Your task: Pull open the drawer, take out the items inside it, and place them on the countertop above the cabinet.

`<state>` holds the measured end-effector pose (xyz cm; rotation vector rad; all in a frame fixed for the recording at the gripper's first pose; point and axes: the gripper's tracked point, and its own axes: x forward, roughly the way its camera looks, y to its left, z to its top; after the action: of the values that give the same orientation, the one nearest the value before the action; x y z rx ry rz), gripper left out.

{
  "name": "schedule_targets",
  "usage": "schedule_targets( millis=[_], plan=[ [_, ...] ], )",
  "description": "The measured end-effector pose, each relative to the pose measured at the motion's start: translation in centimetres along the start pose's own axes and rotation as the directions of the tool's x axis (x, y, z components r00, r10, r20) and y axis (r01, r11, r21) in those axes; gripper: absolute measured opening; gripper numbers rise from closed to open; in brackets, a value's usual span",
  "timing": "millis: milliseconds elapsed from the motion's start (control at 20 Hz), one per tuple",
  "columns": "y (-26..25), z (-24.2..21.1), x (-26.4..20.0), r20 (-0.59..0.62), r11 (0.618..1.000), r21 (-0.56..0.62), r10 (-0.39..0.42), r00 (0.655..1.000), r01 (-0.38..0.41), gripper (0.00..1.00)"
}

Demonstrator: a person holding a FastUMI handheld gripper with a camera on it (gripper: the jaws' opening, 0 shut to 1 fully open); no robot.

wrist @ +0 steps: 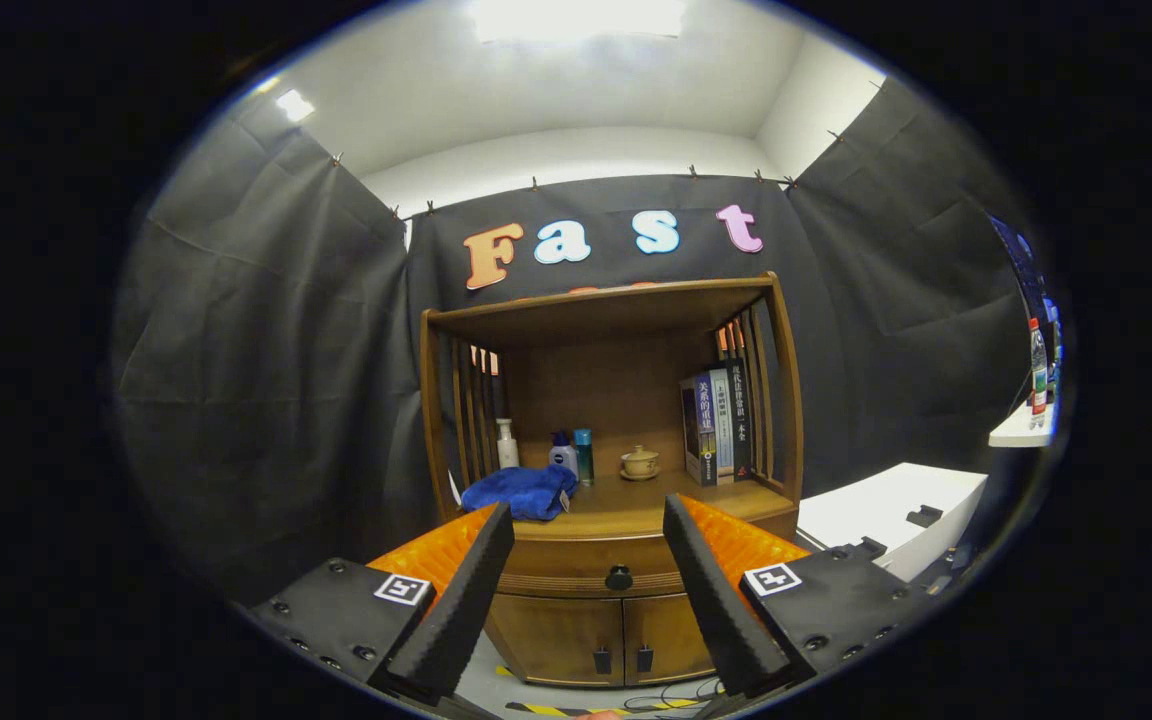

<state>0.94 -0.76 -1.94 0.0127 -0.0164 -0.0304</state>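
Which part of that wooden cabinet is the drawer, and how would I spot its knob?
Start at the wooden cabinet against the black cloth. Just under its countertop, where the blue towel lies, runs the closed drawer, seen between the open hand-held gripper's fingers. Its single round dark knob sits centred, unlike the two small handles on the doors below.

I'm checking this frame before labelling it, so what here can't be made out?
Gripper view:
- The drawer is closed, so its front hides whatever lies inside.
- Part of the drawer front is covered by the open gripper, whose fingers frame the knob.
- The blue cloth hides the countertop beneath it.
- The books are too small to tell their titles.
- The cabinet's base is cut off at the edge.
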Motion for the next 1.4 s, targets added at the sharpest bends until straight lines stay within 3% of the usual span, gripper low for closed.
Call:
schedule_targets(
  millis=[450, 750, 1400],
  plan=[
    [-2.5, -4.2, 7.6, 0.054, 0.993, -0.101, -0.05, 0.997, 0.055, 0.98],
    [-2.7, -7.0, 13.0, 0.034, 0.997, -0.048, -0.052, 0.998, 0.053, 0.97],
    [-2.1, -19.7, 20.3, -0.129, 0.993, -0.121, -0.007, 0.992, -0.008, 0.98]
  ],
)
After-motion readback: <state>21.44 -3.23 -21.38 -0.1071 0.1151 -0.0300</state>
